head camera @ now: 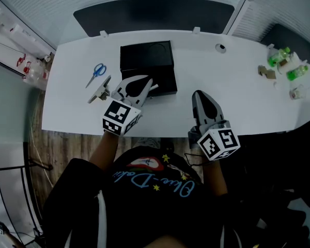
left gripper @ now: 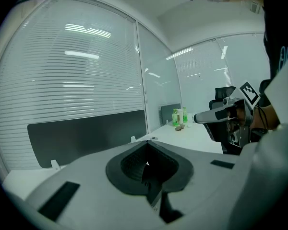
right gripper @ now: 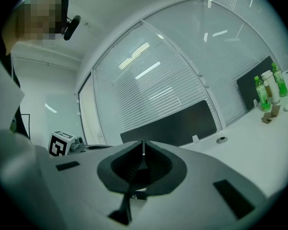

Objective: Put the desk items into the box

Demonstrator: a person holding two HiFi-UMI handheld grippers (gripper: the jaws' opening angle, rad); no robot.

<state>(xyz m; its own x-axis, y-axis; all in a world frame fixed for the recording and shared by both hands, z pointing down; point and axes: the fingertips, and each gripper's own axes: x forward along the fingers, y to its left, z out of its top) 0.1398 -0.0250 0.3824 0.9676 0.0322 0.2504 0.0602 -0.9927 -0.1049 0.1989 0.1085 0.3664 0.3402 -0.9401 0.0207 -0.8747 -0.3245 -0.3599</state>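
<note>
A black box (head camera: 147, 68) sits on the white desk (head camera: 237, 97), left of centre. Blue-handled scissors (head camera: 96, 72) lie to the box's left, with a grey oblong tool (head camera: 99, 91), perhaps a stapler, just in front of them. My left gripper (head camera: 146, 84) hovers at the box's near left corner with its jaws shut and nothing between them (left gripper: 146, 163). My right gripper (head camera: 199, 95) is held over the desk's front edge, right of the box, also shut and empty (right gripper: 143, 152). Each gripper shows in the other's view: the right gripper (left gripper: 221, 115) and the left gripper's marker cube (right gripper: 60, 144).
Green bottles (head camera: 279, 57) and small items stand at the desk's far right. A cable hole (head camera: 220, 48) is behind the right gripper. A dark screen (head camera: 155, 12) runs along the desk's back edge. Plastic bottles (head camera: 18, 32) lie off the desk's left end.
</note>
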